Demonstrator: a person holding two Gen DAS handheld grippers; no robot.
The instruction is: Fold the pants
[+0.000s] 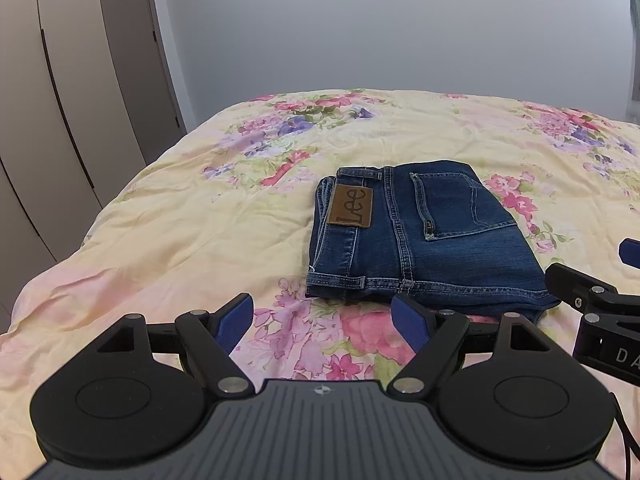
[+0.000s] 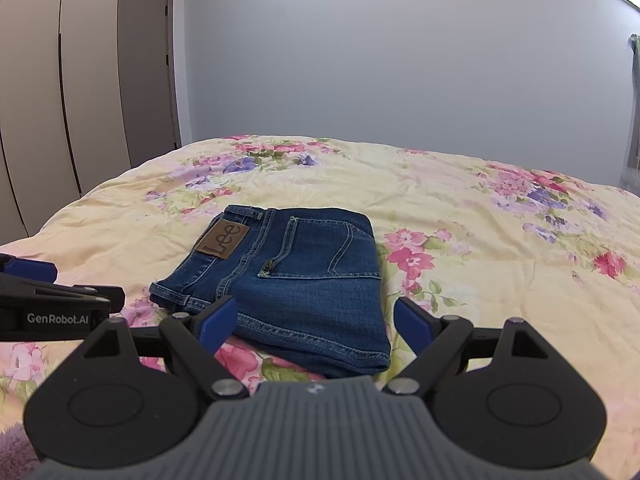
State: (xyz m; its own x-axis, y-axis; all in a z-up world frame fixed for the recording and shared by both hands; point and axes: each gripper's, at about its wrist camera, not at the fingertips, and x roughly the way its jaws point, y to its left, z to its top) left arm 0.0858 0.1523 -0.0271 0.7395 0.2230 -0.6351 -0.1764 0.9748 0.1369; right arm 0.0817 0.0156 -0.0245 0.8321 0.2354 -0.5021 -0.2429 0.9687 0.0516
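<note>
Dark blue jeans (image 1: pixel 424 236) lie folded into a compact rectangle on the floral bedspread (image 1: pixel 180 224), back pocket and brown Lee patch (image 1: pixel 352 205) facing up. They also show in the right wrist view (image 2: pixel 296 276). My left gripper (image 1: pixel 322 322) is open and empty, just short of the jeans' near edge, to their left. My right gripper (image 2: pixel 314 326) is open and empty, its jaws standing either side of the jeans' near right corner, above it. Each gripper shows at the edge of the other's view, the right one (image 1: pixel 600 312) and the left one (image 2: pixel 52 300).
The bed fills the lower half of both views. Tall wardrobe doors (image 1: pixel 60 100) and a grey door (image 2: pixel 148 68) stand to the left. A plain grey wall (image 1: pixel 400 28) is behind the bed. A cloth (image 2: pixel 634 92) hangs at the far right.
</note>
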